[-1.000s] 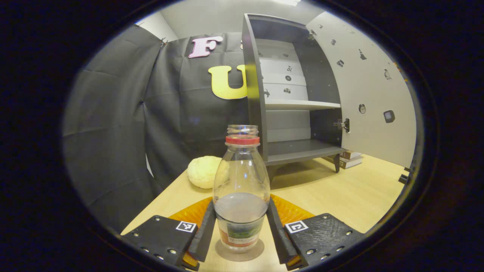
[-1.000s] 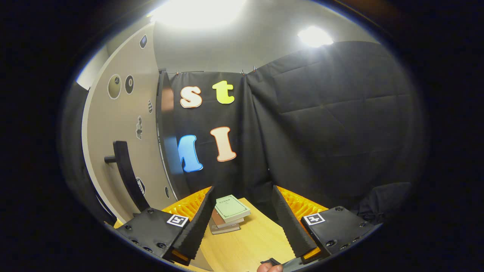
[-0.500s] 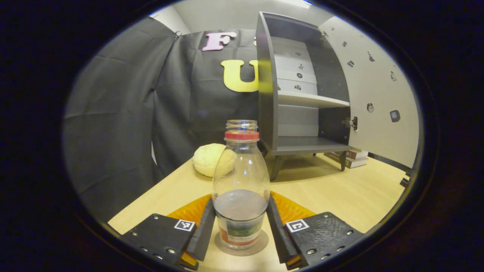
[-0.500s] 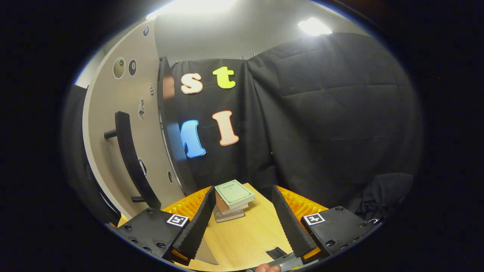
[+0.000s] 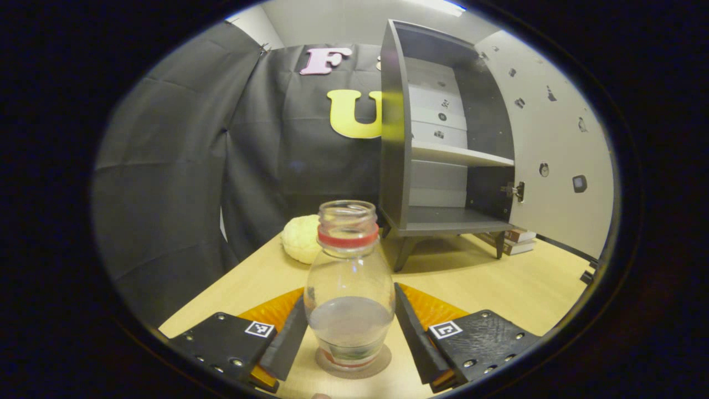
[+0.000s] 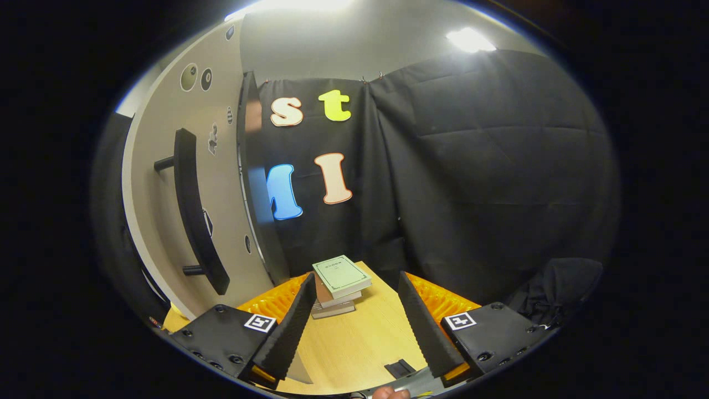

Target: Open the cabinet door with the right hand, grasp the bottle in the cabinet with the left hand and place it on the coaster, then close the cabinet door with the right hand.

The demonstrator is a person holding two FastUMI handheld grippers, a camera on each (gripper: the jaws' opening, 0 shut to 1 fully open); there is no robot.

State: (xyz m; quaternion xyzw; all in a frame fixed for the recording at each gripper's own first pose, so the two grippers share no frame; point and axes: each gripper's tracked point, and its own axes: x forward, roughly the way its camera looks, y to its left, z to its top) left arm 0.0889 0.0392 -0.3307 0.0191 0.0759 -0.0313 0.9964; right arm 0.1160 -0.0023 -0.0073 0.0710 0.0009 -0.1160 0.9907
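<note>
The cabinet (image 5: 443, 149) was seen with its door (image 5: 554, 149) swung fully open, and the bottle (image 5: 349, 288) had been set upright on the coaster (image 5: 382, 357), on the table in front of the cabinet. The left gripper (image 5: 350, 338) was spread just wider than the bottle, which stood between its fingers with slim gaps visible on both sides, so release was judged done. Only the closing was left: the right gripper (image 6: 354, 327) was held wide and empty beside the door handle (image 6: 194, 205).

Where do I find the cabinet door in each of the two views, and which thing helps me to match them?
Left gripper view: the cabinet door stands open at the right edge, inner face showing, hinged to the cabinet.
Right gripper view: the cabinet door is at the left, outer face showing, with its dark handle.
Shared landmark: the stack of books on the table near the door's foot.
</note>
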